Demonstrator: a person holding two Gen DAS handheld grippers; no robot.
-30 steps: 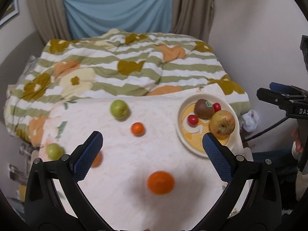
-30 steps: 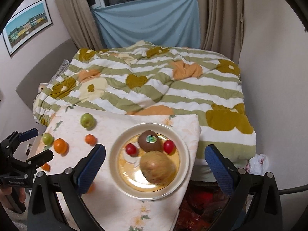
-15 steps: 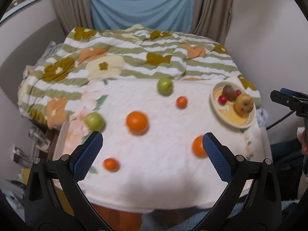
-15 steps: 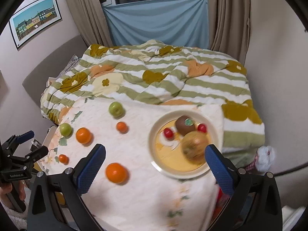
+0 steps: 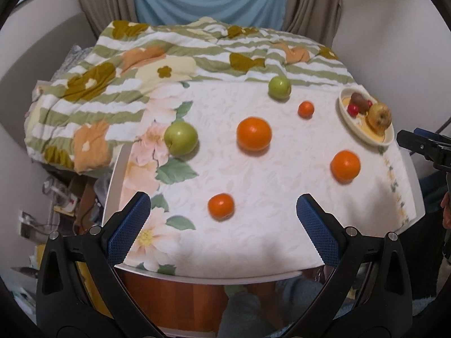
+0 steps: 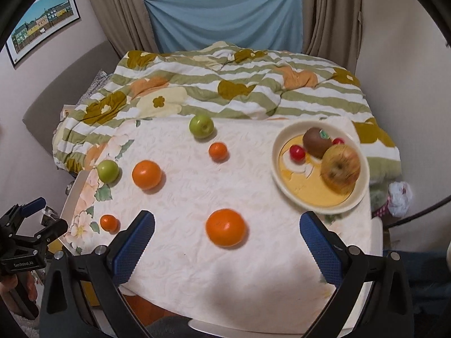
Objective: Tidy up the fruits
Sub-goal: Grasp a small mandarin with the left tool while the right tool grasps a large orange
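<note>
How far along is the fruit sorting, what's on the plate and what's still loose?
Done: the plate holds a kiwi, a yellow apple and two small red fruits. In hand: nothing; the left gripper and right gripper are both open and empty. Left: two green apples, two large oranges and two small oranges lie loose on the tablecloth.

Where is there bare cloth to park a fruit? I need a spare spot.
Free: the near edge of the tablecloth below the big orange, and the middle between that orange and the plate. The plate itself is crowded.
</note>
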